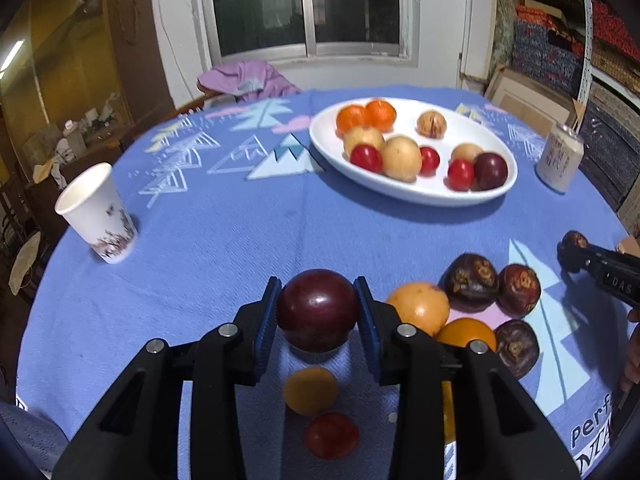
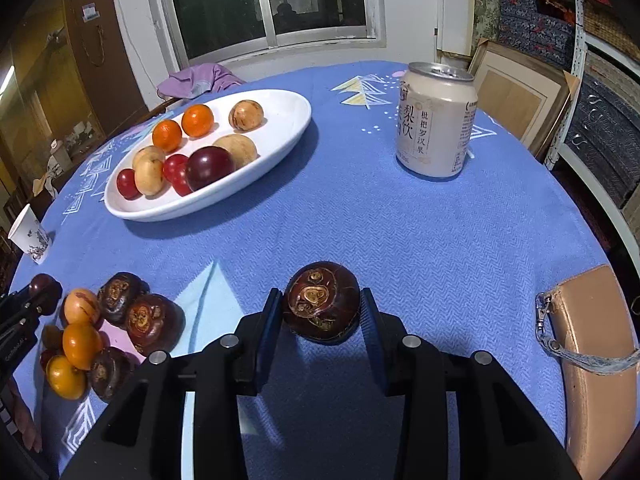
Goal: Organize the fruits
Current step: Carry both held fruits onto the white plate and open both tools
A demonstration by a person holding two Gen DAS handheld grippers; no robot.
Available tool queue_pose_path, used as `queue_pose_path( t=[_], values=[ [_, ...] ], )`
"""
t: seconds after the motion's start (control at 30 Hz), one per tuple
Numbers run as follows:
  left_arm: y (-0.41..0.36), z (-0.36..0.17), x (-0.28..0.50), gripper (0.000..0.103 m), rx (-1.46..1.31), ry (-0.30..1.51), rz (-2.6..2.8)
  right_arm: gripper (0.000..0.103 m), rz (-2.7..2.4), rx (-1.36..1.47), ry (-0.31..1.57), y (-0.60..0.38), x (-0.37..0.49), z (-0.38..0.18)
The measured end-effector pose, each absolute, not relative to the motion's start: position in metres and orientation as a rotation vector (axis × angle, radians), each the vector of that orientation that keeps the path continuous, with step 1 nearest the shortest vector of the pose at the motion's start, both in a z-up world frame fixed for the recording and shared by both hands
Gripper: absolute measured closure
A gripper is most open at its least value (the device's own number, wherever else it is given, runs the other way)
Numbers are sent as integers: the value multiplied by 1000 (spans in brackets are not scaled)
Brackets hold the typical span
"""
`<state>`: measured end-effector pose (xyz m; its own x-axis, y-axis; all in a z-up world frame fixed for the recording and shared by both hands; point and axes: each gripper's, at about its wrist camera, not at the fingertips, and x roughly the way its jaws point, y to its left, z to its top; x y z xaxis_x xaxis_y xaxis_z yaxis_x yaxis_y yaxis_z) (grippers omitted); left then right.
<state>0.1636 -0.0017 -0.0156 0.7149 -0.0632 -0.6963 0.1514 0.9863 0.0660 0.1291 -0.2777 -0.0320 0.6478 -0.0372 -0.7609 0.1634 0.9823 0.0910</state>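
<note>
Only the right wrist view shows the pale can (image 2: pixel 436 120) printed "梨饮" on the blue counter (image 2: pixel 360 220), right tongs (image 2: pixel 320 312) clamping a dark brown water chestnut (image 2: pixel 321 306), while left tongs (image 1: pixel 316 312) grip a round maroon plum (image 1: pixel 317 310).

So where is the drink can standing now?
In the right wrist view the drink can stands upright on the blue tablecloth, at the far right, apart from the white plate to its left.

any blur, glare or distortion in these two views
Left wrist view: the white plate and its fruit look soft and smeared; the plum in the left gripper is sharp, with small glare spots. Right wrist view: sharp overall; the drink can leans from fisheye bending. Both: dark vignetted corners.
</note>
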Motion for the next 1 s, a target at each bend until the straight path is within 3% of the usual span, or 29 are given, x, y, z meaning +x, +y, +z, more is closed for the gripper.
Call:
queue_pose_path(
  t=[0.37, 0.6, 1.0],
  values=[
    [-5, 28, 154, 67, 110, 619, -81, 63, 2, 206, 712, -257, 113, 18],
    [-32, 36, 202, 67, 83, 666, -148, 63, 74, 185, 722, -225, 163, 42],
    [-53, 12, 282, 67, -53, 792, -243, 63, 89, 209, 776, -212, 237, 20]
  ],
)
